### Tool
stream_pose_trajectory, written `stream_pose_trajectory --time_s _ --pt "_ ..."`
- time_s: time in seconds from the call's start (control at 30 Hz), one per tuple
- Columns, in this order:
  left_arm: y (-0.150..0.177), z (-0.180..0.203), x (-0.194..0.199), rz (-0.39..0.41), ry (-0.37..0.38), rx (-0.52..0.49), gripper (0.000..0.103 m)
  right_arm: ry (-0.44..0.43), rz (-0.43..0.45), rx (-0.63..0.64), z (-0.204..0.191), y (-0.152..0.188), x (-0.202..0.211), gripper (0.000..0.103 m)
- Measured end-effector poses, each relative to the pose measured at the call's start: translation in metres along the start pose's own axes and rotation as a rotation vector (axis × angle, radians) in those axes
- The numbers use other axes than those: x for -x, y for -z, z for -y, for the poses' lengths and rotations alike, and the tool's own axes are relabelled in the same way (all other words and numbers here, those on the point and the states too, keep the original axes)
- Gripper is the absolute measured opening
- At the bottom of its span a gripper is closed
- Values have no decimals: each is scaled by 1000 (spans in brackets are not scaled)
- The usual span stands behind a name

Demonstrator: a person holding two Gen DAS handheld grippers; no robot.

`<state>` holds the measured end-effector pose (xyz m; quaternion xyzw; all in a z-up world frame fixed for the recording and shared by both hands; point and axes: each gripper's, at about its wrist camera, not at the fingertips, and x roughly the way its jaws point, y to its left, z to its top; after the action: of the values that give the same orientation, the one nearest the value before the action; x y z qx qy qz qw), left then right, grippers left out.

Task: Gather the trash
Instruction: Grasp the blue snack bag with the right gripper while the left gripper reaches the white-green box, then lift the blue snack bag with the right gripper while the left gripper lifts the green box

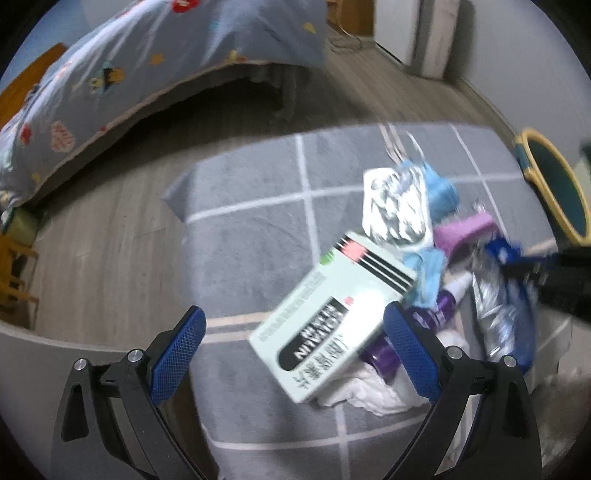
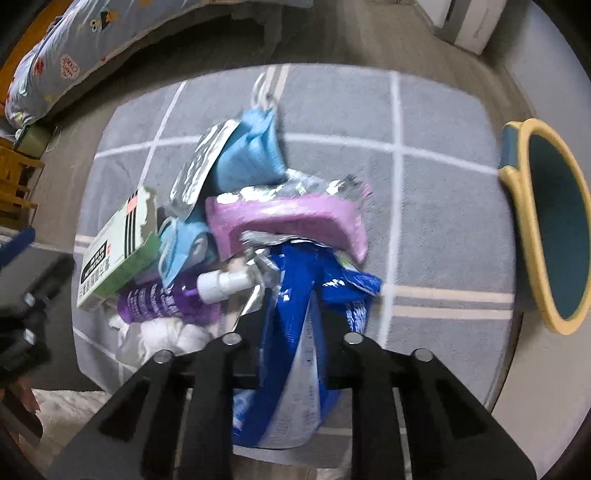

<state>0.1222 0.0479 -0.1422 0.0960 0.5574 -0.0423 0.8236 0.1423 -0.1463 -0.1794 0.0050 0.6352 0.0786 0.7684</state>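
A pile of trash lies on a grey rug: a pale green carton, a silver blister pack, blue face masks, a pink wrapper, a purple spray bottle and white tissue. My left gripper is open, its blue fingers either side of the carton's near end. My right gripper is shut on a blue foil bag at the pile's near right. The carton also shows in the right wrist view.
A teal bin with a yellow rim lies at the rug's right edge; it also shows in the left wrist view. A bed with a patterned grey cover stands beyond on the wood floor. A white appliance stands far right.
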Motion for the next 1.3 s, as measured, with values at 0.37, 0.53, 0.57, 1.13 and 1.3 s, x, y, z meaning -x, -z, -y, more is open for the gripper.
stream_pose_trajectory --time_s 0.37,0.53,0.57,1.13,1.3 --pt "-1 39 -43 -104 8 -158 96 -39 123 -49 26 -6 43 16" --pt "-8 30 -55 -130 69 -120 94 -50 136 -42 27 -8 47 16" --pt "-10 29 -56 -127 65 -133 94 -53 139 -46 29 -9 48 16" --pt "-36 -21 -24 3 56 46 34 -46 187 -50 28 -19 58 16" --pt "-33 -33 -35 -47 49 101 36 -50 198 -36 27 -20 61 16"
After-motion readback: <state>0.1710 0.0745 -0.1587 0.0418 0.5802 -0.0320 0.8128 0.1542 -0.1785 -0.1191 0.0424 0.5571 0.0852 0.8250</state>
